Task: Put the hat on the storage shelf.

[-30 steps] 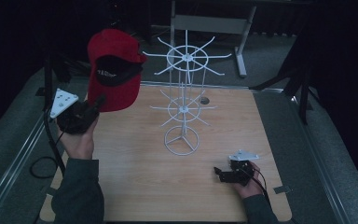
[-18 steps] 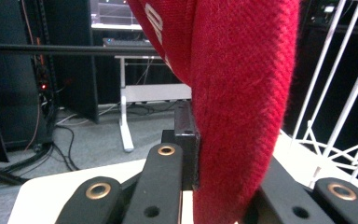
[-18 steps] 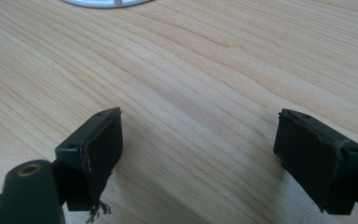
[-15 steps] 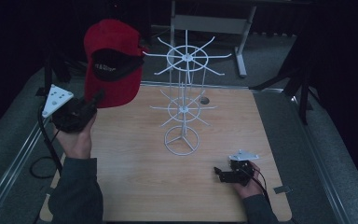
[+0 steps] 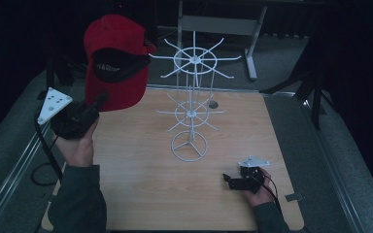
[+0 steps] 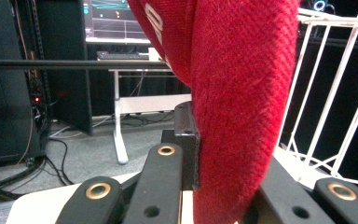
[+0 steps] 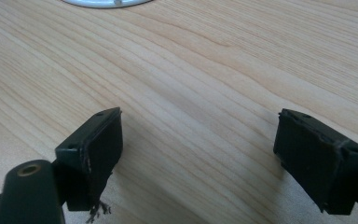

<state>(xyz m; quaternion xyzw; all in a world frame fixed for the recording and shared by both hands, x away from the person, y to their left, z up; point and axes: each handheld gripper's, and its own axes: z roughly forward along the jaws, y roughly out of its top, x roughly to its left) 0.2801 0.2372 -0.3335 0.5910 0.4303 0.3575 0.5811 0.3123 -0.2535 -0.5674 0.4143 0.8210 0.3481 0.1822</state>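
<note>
A: Start with the biggest thing. What carries everything?

B: The wooden table (image 5: pixel 141 194), pale grain, with grey floor around it. Next in size is the white wire rack (image 5: pixel 193 104), standing near the table's centre on a ring foot, with two tiers of spoke-like hooks.

A: And the red cap (image 5: pixel 114 60)?

B: Up in the air at about ten o'clock from the rack, well above the table's far left corner, crown up and dark inner lining facing the camera. Its brim edge comes close to the rack's top tier, though I cannot tell whether they touch.

A: What holds it?

B: The left gripper (image 5: pixel 97 103), at eight o'clock from the rack, raised in the person's left hand (image 5: pixel 80 145). Its jaws are clamped on the cap's lower edge; in the left gripper view the red knit cloth (image 6: pixel 242 93) is pinched tight between them, with the rack's white bars (image 6: pixel 326 93) at three o'clock.

A: The other one?

B: The right gripper (image 5: pixel 229 180) lies low at five o'clock from the rack, on or just over the table. In the right gripper view its jaws stand wide apart with nothing between them but bare wood (image 7: pixel 191 93).
</note>
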